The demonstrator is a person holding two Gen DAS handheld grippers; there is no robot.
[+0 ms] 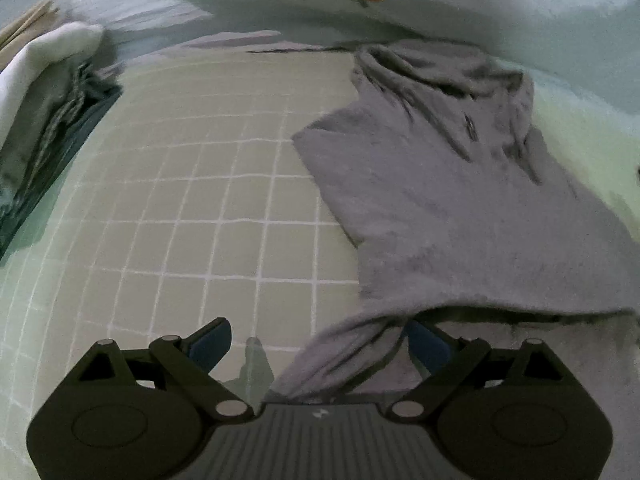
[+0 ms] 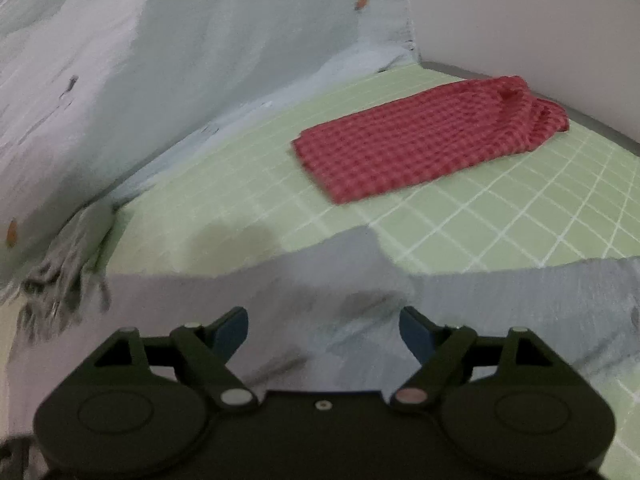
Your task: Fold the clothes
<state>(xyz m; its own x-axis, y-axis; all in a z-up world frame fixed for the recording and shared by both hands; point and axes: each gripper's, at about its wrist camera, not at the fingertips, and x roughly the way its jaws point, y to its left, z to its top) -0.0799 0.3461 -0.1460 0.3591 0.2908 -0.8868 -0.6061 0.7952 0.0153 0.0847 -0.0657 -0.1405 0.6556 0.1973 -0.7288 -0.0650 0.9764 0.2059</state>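
A grey fleece garment (image 1: 448, 200) lies spread on the green grid mat (image 1: 200, 184), bunched at its far end. My left gripper (image 1: 320, 340) is open at the garment's near edge; a fold of the grey cloth lies between its jaws, against the right pad (image 1: 426, 344). In the right wrist view the same grey garment (image 2: 320, 292) fills the foreground, and my right gripper (image 2: 324, 330) hovers open just above it, with nothing held.
A folded red checked cloth (image 2: 424, 136) lies on the mat (image 2: 520, 208) at the far right. A stack of folded clothes (image 1: 48, 104) sits at the left. A pale sheet with carrot prints (image 2: 160, 60) hangs behind. A white wall (image 2: 540, 20) bounds the right.
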